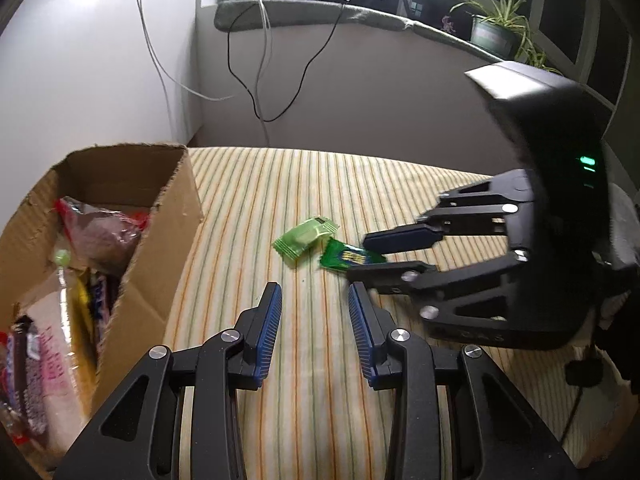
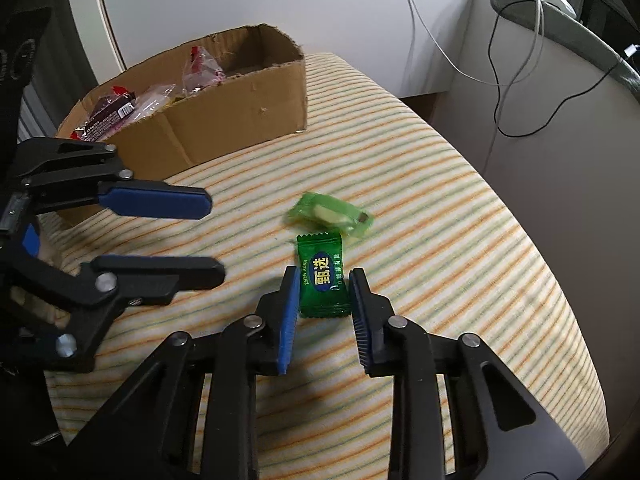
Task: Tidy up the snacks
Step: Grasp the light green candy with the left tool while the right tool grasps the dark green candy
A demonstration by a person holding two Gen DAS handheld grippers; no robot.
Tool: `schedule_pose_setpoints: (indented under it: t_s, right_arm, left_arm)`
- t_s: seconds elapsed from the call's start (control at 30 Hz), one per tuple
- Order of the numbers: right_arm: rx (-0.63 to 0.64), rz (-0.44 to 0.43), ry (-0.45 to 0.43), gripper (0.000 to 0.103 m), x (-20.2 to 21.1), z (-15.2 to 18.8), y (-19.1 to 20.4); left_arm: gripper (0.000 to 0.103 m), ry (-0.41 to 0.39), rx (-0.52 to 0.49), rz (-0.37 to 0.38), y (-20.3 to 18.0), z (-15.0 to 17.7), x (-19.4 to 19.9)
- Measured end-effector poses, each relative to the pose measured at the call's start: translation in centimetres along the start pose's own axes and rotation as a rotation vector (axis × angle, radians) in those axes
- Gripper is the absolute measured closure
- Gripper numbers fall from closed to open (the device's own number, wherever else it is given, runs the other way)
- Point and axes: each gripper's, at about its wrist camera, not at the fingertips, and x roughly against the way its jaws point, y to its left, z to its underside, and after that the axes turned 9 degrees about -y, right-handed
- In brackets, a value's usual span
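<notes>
A dark green candy packet lies on the striped cloth between the fingers of my right gripper, whose jaws stand open around it. It also shows in the left wrist view, under the right gripper. A light green packet lies just beyond it, also seen in the left wrist view. My left gripper is open and empty, hovering near both packets; in the right wrist view it is at the left. A cardboard box holds several snack packets.
The striped cloth covers a rounded surface that drops off on the right and far side. The box stands at the far left. Cables hang down the wall behind. A potted plant sits on the ledge.
</notes>
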Motion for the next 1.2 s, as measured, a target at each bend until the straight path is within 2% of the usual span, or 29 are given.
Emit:
schedule_pose_setpoints:
  t_s: [0.1, 0.3, 0.43, 0.63, 0.73, 0.93, 1.1, 1.2]
  right_arm:
    - [-0.005, 0.015, 0.004, 0.077, 0.5, 0.5, -0.8]
    - [-0.043, 0.042, 0.004, 0.077, 1.6, 1.7, -3.0]
    - [-0.057, 0.046, 0.0, 0.077, 1.9, 2.0, -3.5]
    - [-0.066, 0.044, -0.011, 0.077, 2.5, 2.2, -3.6]
    - [-0.07, 0.046, -0.013, 0.077, 2.6, 2.3, -3.6]
    - [-0.075, 0.072, -0.007, 0.077, 3.0, 2.7, -3.6]
    - [-0.084, 0.09, -0.003, 0.077, 3.0, 2.6, -3.6]
    - [-0.084, 0.104, 0.003, 0.077, 3.0, 2.6, -3.6]
  left_arm:
    - [0.07, 0.004, 0.018, -0.003, 0.0, -0.3, -1.0]
    - [0.07, -0.018, -0.025, -0.006, -1.0, -2.1, -2.8]
    - [0.069, -0.013, -0.009, 0.004, -0.5, -3.0, -4.4]
    - [0.066, 0.054, 0.051, 0.03, 0.9, -3.4, -6.9]
    - [0.066, 0.058, 0.069, 0.044, 1.1, -3.2, -6.7]
    - [0.066, 0.077, 0.005, 0.048, -0.1, -2.4, -5.8]
    - [0.067, 0.084, -0.047, 0.022, -1.2, -2.2, -5.9]
    - [0.075, 0.086, -0.074, 0.016, -1.8, -2.2, -6.0]
